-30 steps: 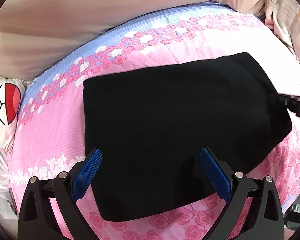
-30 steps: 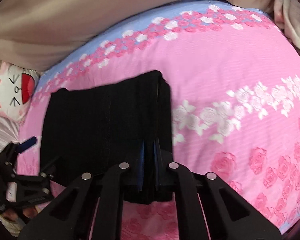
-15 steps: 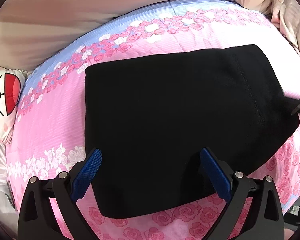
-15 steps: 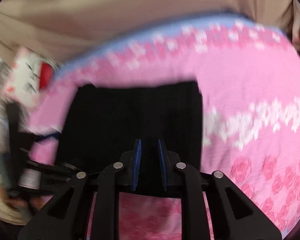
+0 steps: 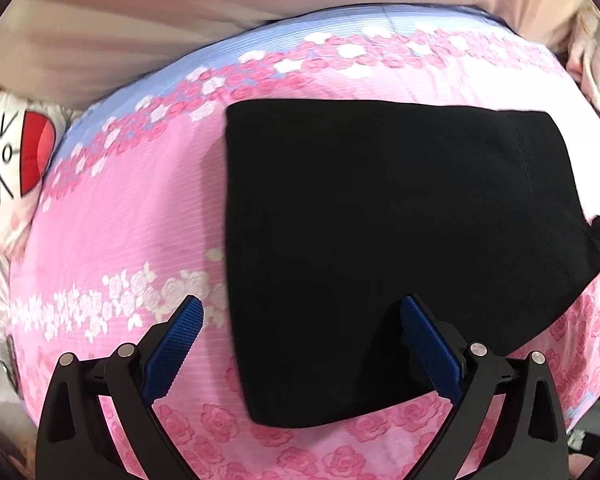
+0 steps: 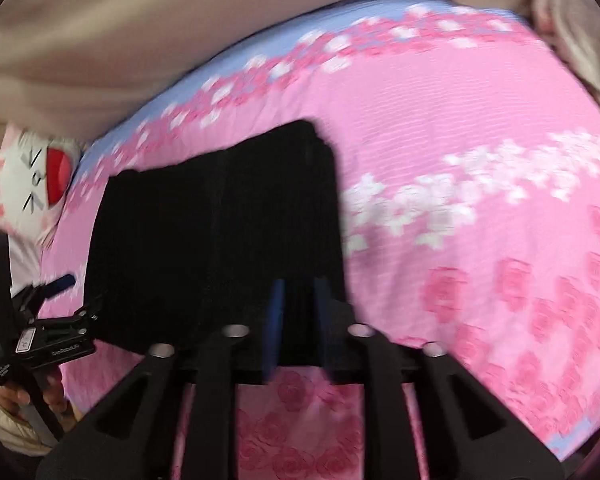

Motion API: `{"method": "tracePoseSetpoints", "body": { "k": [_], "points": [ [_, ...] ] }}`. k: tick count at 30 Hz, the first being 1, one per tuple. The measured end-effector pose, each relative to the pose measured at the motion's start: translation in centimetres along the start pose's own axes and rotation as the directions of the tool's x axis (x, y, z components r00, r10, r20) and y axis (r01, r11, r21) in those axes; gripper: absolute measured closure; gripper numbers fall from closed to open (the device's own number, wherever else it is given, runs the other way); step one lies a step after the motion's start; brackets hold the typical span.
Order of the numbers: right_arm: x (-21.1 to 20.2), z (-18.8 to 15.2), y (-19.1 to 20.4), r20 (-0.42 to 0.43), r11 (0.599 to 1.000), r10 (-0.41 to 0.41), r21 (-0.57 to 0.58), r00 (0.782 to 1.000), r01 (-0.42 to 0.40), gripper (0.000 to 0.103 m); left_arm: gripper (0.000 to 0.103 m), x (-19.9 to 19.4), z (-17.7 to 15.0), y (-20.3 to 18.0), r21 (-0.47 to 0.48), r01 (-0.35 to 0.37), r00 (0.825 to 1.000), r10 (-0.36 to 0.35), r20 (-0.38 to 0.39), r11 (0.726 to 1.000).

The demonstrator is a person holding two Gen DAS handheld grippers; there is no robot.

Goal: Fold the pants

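Note:
The black pants (image 5: 400, 240) lie folded into a compact rectangle on the pink floral bedspread (image 5: 132, 220). My left gripper (image 5: 300, 344) is open, its blue pads (image 5: 176, 344) straddling the pants' near left edge without holding them. In the right wrist view the pants (image 6: 204, 240) fill the left centre. My right gripper (image 6: 298, 320) has its blue pads (image 6: 274, 320) a narrow gap apart at the pants' near right edge; black fabric shows between them, but motion blur hides whether they pinch it. The left gripper also shows in that view (image 6: 60, 300).
A white cartoon pillow (image 5: 8, 168) lies at the bed's left end. Beige bedding (image 5: 180, 20) runs along the far side. More bedding (image 5: 596, 60) is piled at the far right. The bedspread's near edge drops off at the lower right (image 6: 560, 440).
The right gripper let go of the pants' edge, its pads parting to a narrow gap, and swung about. The left gripper shifted left; the pants now sit further right in its view.

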State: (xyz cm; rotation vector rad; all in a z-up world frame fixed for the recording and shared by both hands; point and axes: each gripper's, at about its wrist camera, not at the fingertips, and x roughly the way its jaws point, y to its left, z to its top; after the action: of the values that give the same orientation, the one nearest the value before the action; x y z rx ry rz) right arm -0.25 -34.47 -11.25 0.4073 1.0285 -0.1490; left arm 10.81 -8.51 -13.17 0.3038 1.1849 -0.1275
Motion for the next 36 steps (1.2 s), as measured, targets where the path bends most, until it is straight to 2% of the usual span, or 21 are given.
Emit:
{"method": "tracePoseSetpoints", "body": {
  "k": [1, 3, 6, 10, 14, 17, 18, 19, 20, 21, 22, 25, 27, 28, 30, 32, 33, 34, 35, 36],
  "points": [
    [-0.5, -0.2, -0.5, 0.011, 1.000, -0.017, -0.005, 1.000, 0.017, 0.029, 0.005, 0.2, -0.2, 0.6, -0.020, 0.014, 1.000, -0.014, -0.007, 1.000],
    [-0.8, -0.6, -1.0, 0.001, 1.000, -0.008, -0.008, 1.000, 0.008, 0.030, 0.005, 0.9, -0.5, 2.3, -0.088, 0.062, 0.997, -0.065, -0.036, 0.994],
    [0.1, -0.8, -2.1, -0.040, 0.998, 0.035, 0.054, 0.999, -0.033, 0.030, 0.005, 1.7, -0.8, 3.9, -0.182, 0.139, 0.986, -0.152, -0.063, 0.973],
    [1.9, -1.5, -2.4, -0.085, 0.976, 0.147, 0.175, 0.985, -0.130, 0.030, 0.005, 2.4, -0.8, 4.4, -0.220, 0.176, 0.976, -0.199, -0.087, 0.959],
    [4.0, -1.9, -1.2, -0.141, 0.976, 0.167, 0.167, 0.976, -0.142, 0.030, 0.005, 3.5, -0.7, 3.9, -0.234, 0.247, 0.950, -0.283, -0.131, 0.940],
    [5.0, -2.1, -1.0, -0.166, 0.970, 0.181, 0.196, 0.969, -0.147, 0.029, 0.005, 4.2, -0.3, 3.2, -0.232, 0.268, 0.940, -0.306, -0.150, 0.935],
    [5.2, -2.2, -1.0, -0.162, 0.967, 0.182, 0.206, 0.970, -0.148, 0.028, 0.005, 4.5, -0.1, 2.9, -0.235, 0.285, 0.932, -0.326, -0.160, 0.929],
    [5.2, -2.2, -0.9, -0.152, 0.965, 0.186, 0.214, 0.971, -0.151, 0.033, 0.005, 4.7, -0.1, 2.7, -0.237, 0.297, 0.925, -0.340, -0.169, 0.925],
    [5.2, -2.3, -0.8, -0.155, 0.967, 0.184, 0.208, 0.971, -0.150, 0.040, 0.008, 5.1, 0.0, 2.3, -0.237, 0.314, 0.913, -0.361, -0.191, 0.919],
    [5.2, -2.2, -0.7, -0.162, 0.964, 0.199, 0.210, 0.967, -0.163, 0.055, 0.013, 5.1, 0.2, 2.0, -0.227, 0.310, 0.913, -0.356, -0.201, 0.923],
    [5.0, -2.2, -0.7, -0.164, 0.958, 0.218, 0.226, 0.962, -0.178, 0.062, 0.017, 5.0, 0.2, 1.7, -0.212, 0.312, 0.913, -0.354, -0.202, 0.926],
    [4.2, -1.9, -0.6, -0.163, 0.948, 0.250, 0.240, 0.954, -0.207, 0.068, 0.038, 4.2, 0.2, 1.0, -0.151, 0.322, 0.915, -0.348, -0.206, 0.935],
    [3.5, -1.7, -0.8, -0.161, 0.937, 0.287, 0.252, 0.944, -0.242, 0.069, 0.058, 3.1, -0.1, 0.9, -0.104, 0.339, 0.913, -0.354, -0.204, 0.935],
    [2.9, -1.5, -1.0, -0.162, 0.933, 0.305, 0.249, 0.939, -0.260, 0.070, 0.061, 2.6, -0.2, 0.9, -0.094, 0.357, 0.906, -0.369, -0.206, 0.929],
    [2.1, -1.4, -1.1, -0.170, 0.933, 0.319, 0.228, 0.932, -0.278, 0.070, 0.065, 1.9, -0.5, 0.9, -0.084, 0.408, 0.881, -0.416, -0.224, 0.909],
    [1.5, -1.5, -1.5, -0.204, 0.942, 0.307, 0.205, 0.930, -0.267, 0.070, 0.067, 1.3, -1.2, 0.3, -0.074, 0.454, 0.853, -0.457, -0.252, 0.888],
    [1.3, -1.7, -1.9, -0.213, 0.943, 0.304, 0.204, 0.929, -0.262, 0.070, 0.067, 0.9, -1.6, -0.1, -0.064, 0.468, 0.844, -0.467, -0.263, 0.882],
    [1.1, -2.0, -2.3, -0.226, 0.947, 0.297, 0.193, 0.928, -0.256, 0.070, 0.067, 0.6, -2.1, -0.6, -0.054, 0.479, 0.837, -0.474, -0.273, 0.876],
    [1.2, -2.3, -2.5, -0.241, 0.954, 0.284, 0.171, 0.928, -0.247, 0.070, 0.064, 0.6, -2.8, -1.2, -0.050, 0.474, 0.838, -0.467, -0.281, 0.879],
    [1.7, -2.6, -2.5, -0.258, 0.965, 0.254, 0.136, 0.932, -0.225, 0.062, 0.057, 0.8, -3.1, -1.4, -0.054, 0.458, 0.845, -0.454, -0.281, 0.887]
  ]
}}
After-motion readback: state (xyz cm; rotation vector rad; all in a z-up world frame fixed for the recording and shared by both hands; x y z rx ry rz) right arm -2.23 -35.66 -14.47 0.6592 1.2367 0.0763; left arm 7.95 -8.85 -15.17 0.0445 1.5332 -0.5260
